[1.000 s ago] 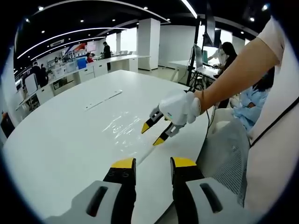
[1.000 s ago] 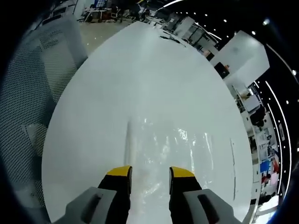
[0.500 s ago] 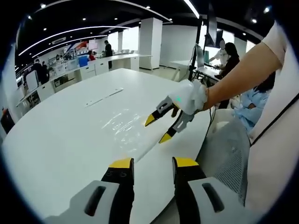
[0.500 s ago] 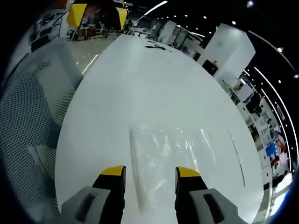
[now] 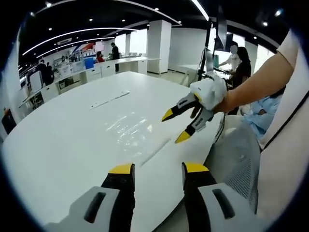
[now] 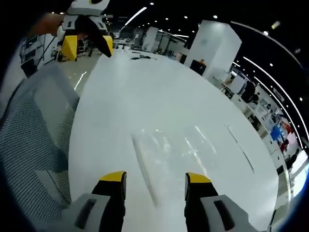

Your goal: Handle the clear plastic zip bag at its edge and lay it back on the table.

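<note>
We record the items from left to right.

Tabletop (image 5: 58, 145): white and rounded. Near its far edge lies a long pale strip (image 5: 109, 100) whose kind we cannot tell.

Clear plastic zip bag (image 5: 130, 128): it lies flat on the tabletop near the near edge, its zip edge (image 5: 155, 152) turned toward the mesh chair (image 5: 234, 169). Nothing touches it. We judge it already laid back.

Left hand-held gripper (image 5: 157, 169): jaws apart and empty, held low over the near edge, short of the bag.

Right hand-held gripper (image 5: 179, 125): jaws apart and empty, raised above the tabletop beside the bag's zip edge, clear of it.

Risks, as we judge them: the film is light and slick, so a low sweep by either hand-held gripper could catch the zip edge and drag or fold the bag; a re-grasp on flat film could slip or pinch the tabletop instead.

View differences: the left gripper view shows the right hand-held gripper's height above the bag, and people at distant desks. The right gripper view looks down between its own jaws (image 6: 154, 181), shows the bag (image 6: 178, 150) with its zip edge as a straight ridge (image 6: 144, 166), and catches the left hand-held gripper (image 6: 87, 46) off beyond the tabletop's edge, above the chair.
</note>
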Tool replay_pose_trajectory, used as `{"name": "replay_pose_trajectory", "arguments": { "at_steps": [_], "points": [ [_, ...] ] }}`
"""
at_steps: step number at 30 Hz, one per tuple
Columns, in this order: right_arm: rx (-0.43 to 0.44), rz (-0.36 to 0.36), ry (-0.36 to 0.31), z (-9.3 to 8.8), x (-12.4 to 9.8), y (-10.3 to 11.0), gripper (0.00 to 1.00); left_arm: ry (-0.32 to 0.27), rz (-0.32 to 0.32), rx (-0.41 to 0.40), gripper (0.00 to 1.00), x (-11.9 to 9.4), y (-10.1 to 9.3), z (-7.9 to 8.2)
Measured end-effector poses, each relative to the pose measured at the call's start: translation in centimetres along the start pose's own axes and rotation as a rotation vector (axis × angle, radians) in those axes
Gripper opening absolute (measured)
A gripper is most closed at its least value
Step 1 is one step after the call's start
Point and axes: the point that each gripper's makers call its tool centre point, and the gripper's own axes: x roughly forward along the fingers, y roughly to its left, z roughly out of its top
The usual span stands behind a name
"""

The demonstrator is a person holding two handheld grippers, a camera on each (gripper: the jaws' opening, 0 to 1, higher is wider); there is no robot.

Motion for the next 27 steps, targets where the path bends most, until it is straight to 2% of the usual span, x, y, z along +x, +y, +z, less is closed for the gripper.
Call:
{"name": "replay_pose_trajectory", "arguments": {
  "at_steps": [12,16,19,27],
  "points": [
    [0.116,-0.053,-0.025,-1.0,-2.5,0.7,0.57,-0.002,0.033,-0.015,0.5,-0.2,0.7,-1.5],
    [0.234,-0.08,-0.058,-1.2,-3.4,0.8,0.59,0.001,0.039,-0.021,0.52,-0.3,0.8,-2.0],
    [0.242,-0.092,-0.062,-1.4,-4.0,0.9,0.6,0.002,0.041,-0.027,0.53,-0.4,0.9,-2.2],
    [0.329,-0.132,-0.094,-1.2,-5.5,1.0,0.63,0.004,0.062,-0.052,0.61,-0.6,1.4,-3.5]
  ]
}}
